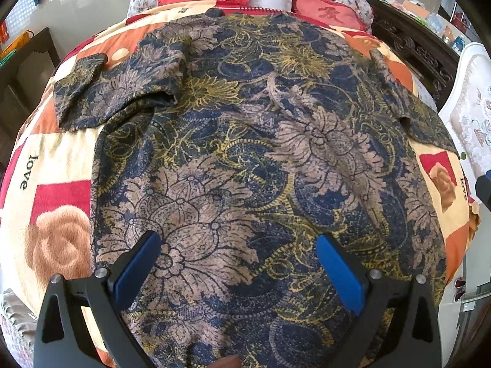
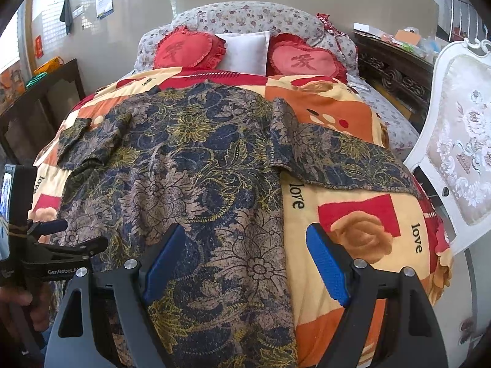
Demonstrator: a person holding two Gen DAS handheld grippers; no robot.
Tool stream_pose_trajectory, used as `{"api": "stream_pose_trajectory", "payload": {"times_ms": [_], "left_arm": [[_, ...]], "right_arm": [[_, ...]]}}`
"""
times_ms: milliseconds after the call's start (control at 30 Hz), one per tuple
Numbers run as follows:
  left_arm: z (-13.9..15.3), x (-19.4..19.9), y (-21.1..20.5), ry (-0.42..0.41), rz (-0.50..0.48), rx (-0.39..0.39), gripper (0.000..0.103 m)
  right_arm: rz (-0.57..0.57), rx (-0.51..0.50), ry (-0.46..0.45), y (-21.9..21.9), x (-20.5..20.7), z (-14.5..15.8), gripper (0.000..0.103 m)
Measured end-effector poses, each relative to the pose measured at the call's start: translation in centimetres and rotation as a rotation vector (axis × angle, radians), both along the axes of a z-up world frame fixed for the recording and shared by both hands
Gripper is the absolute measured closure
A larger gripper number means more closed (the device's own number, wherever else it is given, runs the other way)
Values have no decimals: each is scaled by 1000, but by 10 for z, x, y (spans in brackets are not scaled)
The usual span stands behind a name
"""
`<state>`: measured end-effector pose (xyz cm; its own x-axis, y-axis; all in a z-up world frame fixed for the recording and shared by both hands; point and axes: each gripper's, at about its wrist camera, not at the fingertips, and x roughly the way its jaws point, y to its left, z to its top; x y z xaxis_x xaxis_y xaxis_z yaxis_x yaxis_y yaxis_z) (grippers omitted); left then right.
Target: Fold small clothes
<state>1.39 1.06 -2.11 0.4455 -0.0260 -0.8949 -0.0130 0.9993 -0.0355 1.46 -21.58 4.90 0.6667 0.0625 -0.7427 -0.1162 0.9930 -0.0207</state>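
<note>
Evidently no fold has begun: the shirt [image 1: 233, 153] lies spread flat on the blanket [image 1: 58, 159] of the bed, hem near you, collar far, both sleeves out to the sides.

Left gripper [image 1: 239, 263]: jaws apart, empty, hovering above the shirt's near-left part; the blue pads [image 1: 138, 270] frame printed cloth only.

Right gripper [image 2: 245, 263]: jaws likewise apart and empty, straddling the shirt's right edge, one pad over cloth, the other over bare blanket.

Step in hand, as a judgement: approach before the first grasp. Your next move probably calls for lowering each gripper to an edge of the shirt, pinching a single layer without catching the blanket beneath, and bringing a sleeve or side inward. The left sleeve [image 1: 104, 92] is already rumpled, so you may need to smooth it first.

What each view adds:
- Left wrist view: shows the rumpled left sleeve and the whole width of the shirt close up, but only a dark sliver of the other tool at the far right edge.
- Right wrist view: shows the right sleeve [image 2: 337, 156] laid out straight, the red cushions [image 2: 187, 49] and a white chair [image 2: 460, 141] right of the bed, and the left gripper from the side with a hand [image 2: 18, 303] holding it.
</note>
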Motion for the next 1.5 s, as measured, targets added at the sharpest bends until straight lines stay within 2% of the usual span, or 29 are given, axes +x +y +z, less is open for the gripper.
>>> {"api": "stream_pose_trajectory", "payload": {"times_ms": [1500], "left_arm": [[-3, -2, -6, 23, -4, 27, 0]], "right_arm": [[3, 28, 9, -4, -1, -7, 33]]}}
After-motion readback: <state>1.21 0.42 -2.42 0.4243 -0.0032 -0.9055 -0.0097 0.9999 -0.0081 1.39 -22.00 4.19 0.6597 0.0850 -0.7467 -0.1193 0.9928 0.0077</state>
